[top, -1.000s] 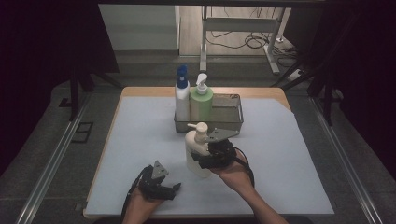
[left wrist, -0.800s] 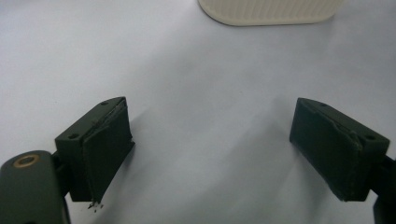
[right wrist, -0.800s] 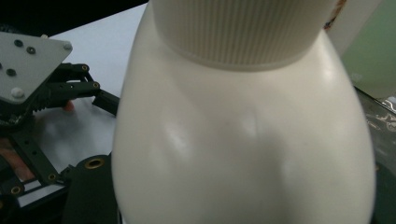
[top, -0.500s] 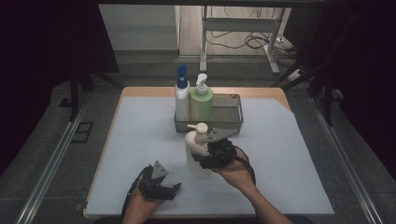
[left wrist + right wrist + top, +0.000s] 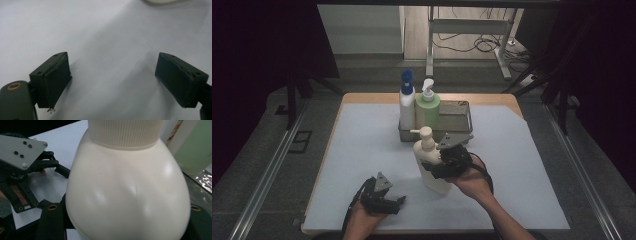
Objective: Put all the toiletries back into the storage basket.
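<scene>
Cream pump bottle, glossy with a ribbed collar, sits clamped in the right gripper's jaws; the left gripper's jaws gape wide.

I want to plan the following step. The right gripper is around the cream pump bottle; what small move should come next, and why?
Probably lift the cream pump bottle a little and carry it toward the metal tray. The right gripper is clamped on its body, the blue-capped bottle and green bottle already stand in the tray's left part, and space remains beside them. The left gripper rests open, holding nothing.
</scene>
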